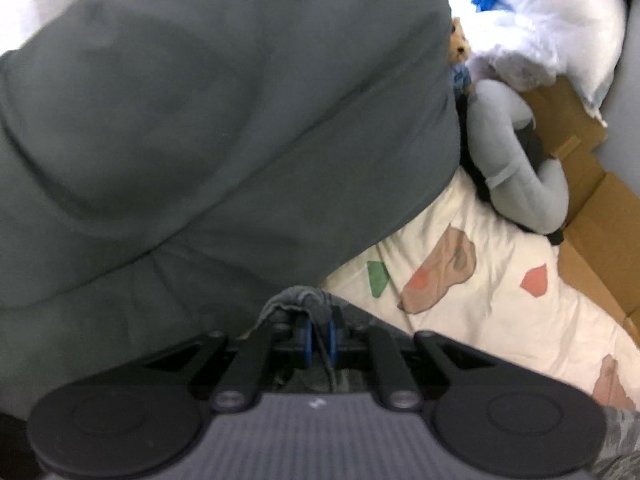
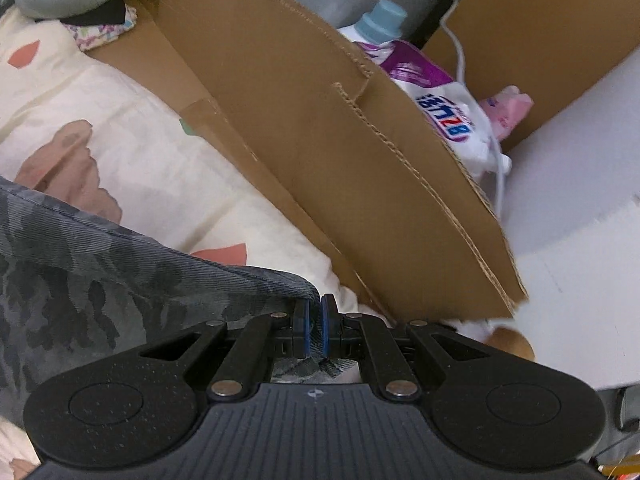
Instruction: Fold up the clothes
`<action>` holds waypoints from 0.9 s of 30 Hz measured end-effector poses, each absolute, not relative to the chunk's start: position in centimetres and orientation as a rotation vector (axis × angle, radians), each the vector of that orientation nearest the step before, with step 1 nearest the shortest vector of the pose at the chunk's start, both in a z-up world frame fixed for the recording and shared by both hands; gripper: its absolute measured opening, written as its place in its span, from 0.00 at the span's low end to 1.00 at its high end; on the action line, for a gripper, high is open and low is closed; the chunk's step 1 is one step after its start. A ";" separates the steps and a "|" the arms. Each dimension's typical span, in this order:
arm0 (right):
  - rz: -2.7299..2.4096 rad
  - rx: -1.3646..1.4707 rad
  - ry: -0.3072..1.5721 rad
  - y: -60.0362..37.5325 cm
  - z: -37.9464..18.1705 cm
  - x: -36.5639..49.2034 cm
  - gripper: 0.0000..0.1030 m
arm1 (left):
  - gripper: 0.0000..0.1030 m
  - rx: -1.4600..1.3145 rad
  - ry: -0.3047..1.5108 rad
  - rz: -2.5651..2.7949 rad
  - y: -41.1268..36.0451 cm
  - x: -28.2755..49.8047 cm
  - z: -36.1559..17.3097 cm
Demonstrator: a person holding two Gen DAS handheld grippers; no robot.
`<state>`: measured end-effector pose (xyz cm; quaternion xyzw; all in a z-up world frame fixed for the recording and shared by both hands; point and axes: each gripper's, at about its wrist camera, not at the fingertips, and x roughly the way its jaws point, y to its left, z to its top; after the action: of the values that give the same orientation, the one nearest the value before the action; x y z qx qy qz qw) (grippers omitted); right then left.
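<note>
Dark grey garment (image 1: 208,128), soft matte knit, hangs in broad folds over the bed's cream quilt (image 1: 480,292), hiding most of it; its inner face shows a grey camouflage twill (image 2: 100,280) with a stitched hem. Left gripper (image 1: 318,336): fingers together, clamped on a bunched garment edge. Right gripper (image 2: 315,330): fingers together, pinching the hem corner. Beyond the garment the quilt, printed with pink and green patches, lies bare up to a flattened cardboard sheet (image 2: 320,140) along its edge. A grey padded cushion (image 1: 512,160) lies beside the garment.
</note>
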<state>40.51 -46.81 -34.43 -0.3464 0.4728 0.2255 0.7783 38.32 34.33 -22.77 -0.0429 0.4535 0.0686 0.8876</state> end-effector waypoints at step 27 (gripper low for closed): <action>0.315 -0.803 0.974 -42.1 -42.4 48.9 0.07 | 0.11 -0.111 1.023 -0.060 31.4 52.8 -31.0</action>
<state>48.92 -42.06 -42.42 -0.3739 0.4533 0.1464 0.7958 52.83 31.42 -30.96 -0.0529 0.4892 -0.0286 0.8701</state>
